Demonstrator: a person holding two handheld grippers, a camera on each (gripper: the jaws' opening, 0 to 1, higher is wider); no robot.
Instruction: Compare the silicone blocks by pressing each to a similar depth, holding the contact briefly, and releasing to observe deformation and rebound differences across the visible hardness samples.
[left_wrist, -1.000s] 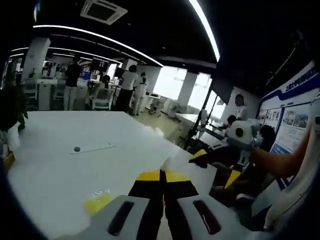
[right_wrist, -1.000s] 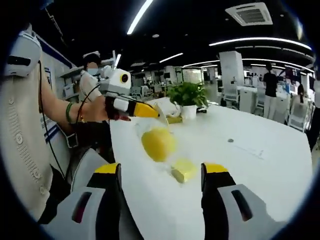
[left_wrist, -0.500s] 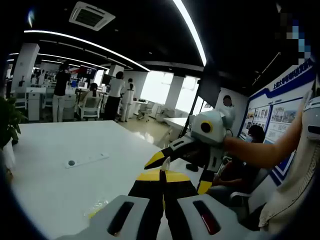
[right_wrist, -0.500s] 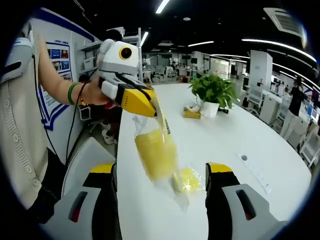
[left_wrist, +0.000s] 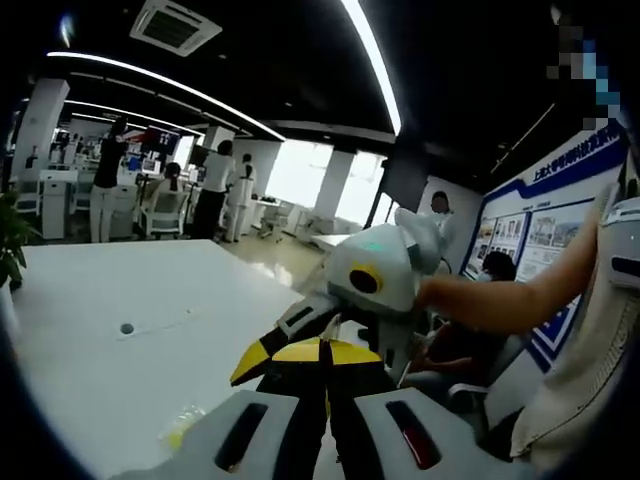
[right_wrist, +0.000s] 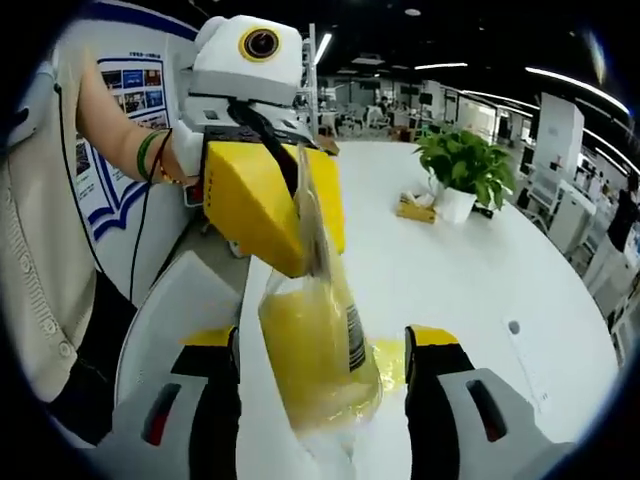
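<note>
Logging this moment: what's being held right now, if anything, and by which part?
The left hand-held gripper pinches the top edge of a clear bag holding a yellow block. The right hand-held gripper is open, holding nothing.

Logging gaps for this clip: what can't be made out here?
- Right gripper view: the bag's bottom, cut off between the right gripper's own jaws.
- Right gripper view: the second yellow block on the table, mostly behind the bag.
- Left gripper view: the yellow item, small and blurred, half behind the left gripper.
</note>
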